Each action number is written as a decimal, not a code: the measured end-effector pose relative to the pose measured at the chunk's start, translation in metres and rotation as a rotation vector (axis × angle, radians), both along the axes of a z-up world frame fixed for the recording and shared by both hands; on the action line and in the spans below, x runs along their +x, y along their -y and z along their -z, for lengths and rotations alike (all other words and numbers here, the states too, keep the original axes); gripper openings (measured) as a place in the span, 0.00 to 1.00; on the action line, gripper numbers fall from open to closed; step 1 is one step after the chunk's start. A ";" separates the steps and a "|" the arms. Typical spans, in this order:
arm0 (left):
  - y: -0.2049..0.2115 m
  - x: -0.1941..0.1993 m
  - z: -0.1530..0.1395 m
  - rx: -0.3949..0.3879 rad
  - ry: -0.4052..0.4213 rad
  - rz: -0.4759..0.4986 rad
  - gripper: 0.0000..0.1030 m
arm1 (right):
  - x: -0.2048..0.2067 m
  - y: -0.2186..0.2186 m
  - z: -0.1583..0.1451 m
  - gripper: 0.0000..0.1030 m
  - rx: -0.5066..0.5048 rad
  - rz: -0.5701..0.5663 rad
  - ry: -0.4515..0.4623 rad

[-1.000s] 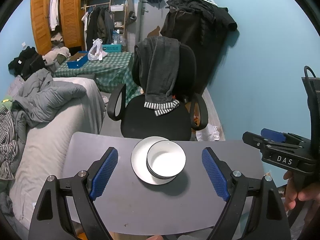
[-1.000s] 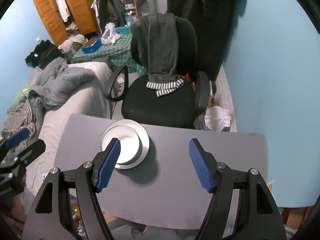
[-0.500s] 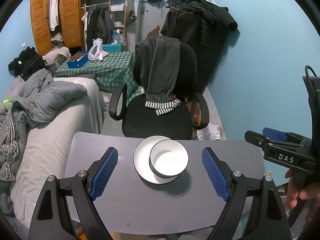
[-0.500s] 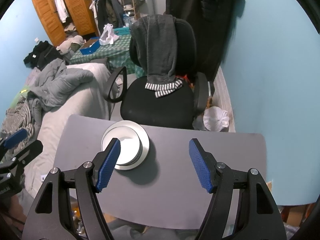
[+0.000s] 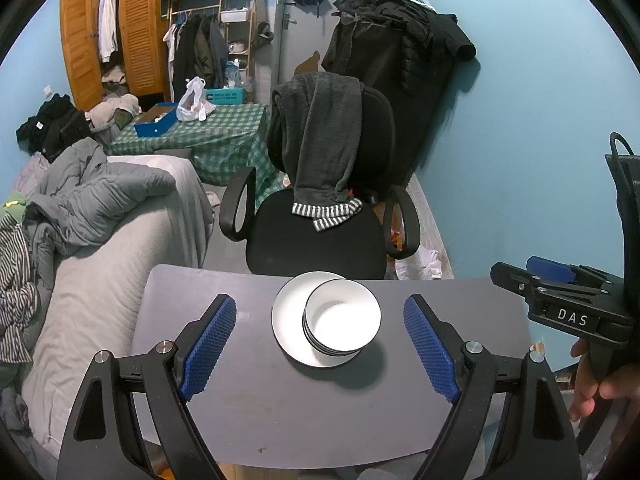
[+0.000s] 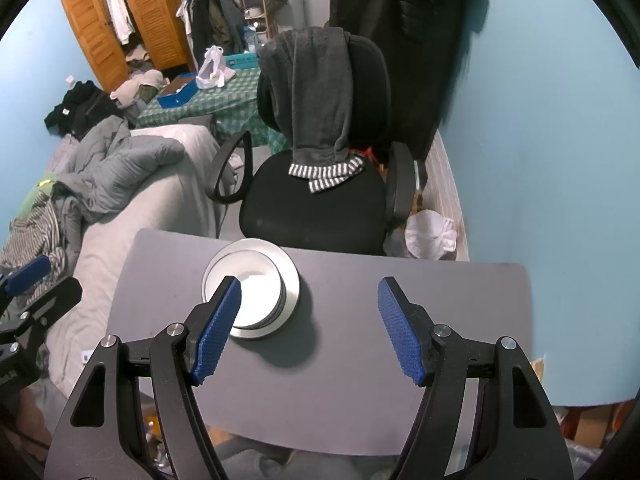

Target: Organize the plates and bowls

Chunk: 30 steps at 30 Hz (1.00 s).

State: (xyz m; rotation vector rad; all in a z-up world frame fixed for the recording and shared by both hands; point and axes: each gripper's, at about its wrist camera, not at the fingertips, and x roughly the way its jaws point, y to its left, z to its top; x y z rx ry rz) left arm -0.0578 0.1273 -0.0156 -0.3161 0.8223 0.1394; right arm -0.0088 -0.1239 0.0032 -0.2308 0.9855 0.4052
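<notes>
On the grey desk [image 5: 332, 412] a stack of white bowls [image 5: 342, 322] sits on a white plate [image 5: 286, 320], off-centre toward the plate's right edge, and the pile lies toward the far side of the desk, just near of a black office chair [image 5: 316, 240]. A dark grey garment with a striped cuff [image 5: 320, 136] hangs over the chair's back. The left claw [image 5: 320, 348] hangs above the near part of the desk with its blue pads wide apart and nothing between them; in its own view the bowls and plate appear in the gap between the fingers, farther off and untouched. The right claw [image 6: 310, 328] is likewise spread wide and empty, held over the desk to the right of the dishes; its left fingertip [image 6: 218, 328] overlaps the stack in the picture, but whether it is close to the bowls cannot be told. In the left wrist view the right claw's body shows at the right edge, gripped by a hand [image 5: 596, 384]. A bed with rumpled grey bedding [image 5: 100, 216] runs along the left, and a green checked cloth [image 5: 216, 140] covers a table in the far part of the room.
</notes>
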 end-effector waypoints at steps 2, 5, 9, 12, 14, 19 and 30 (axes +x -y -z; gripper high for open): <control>0.000 0.000 0.000 0.002 0.000 -0.001 0.84 | 0.000 0.000 0.000 0.68 -0.001 -0.002 -0.001; -0.001 0.001 0.002 0.007 -0.001 0.003 0.84 | 0.000 0.000 0.000 0.68 -0.001 -0.001 0.001; -0.003 0.003 0.003 0.007 0.004 0.003 0.84 | 0.000 0.000 0.000 0.68 -0.002 -0.002 0.002; -0.004 0.003 0.004 0.006 0.004 0.003 0.85 | 0.000 -0.001 0.000 0.68 0.001 -0.002 -0.001; -0.006 0.004 0.004 0.005 0.004 0.004 0.84 | 0.000 -0.001 0.000 0.68 0.001 -0.002 0.001; -0.008 0.004 0.003 0.009 0.004 0.006 0.85 | 0.002 -0.002 -0.001 0.68 0.001 -0.003 0.002; -0.010 0.005 0.002 0.003 0.005 0.008 0.85 | 0.002 -0.004 -0.001 0.68 -0.002 -0.002 0.002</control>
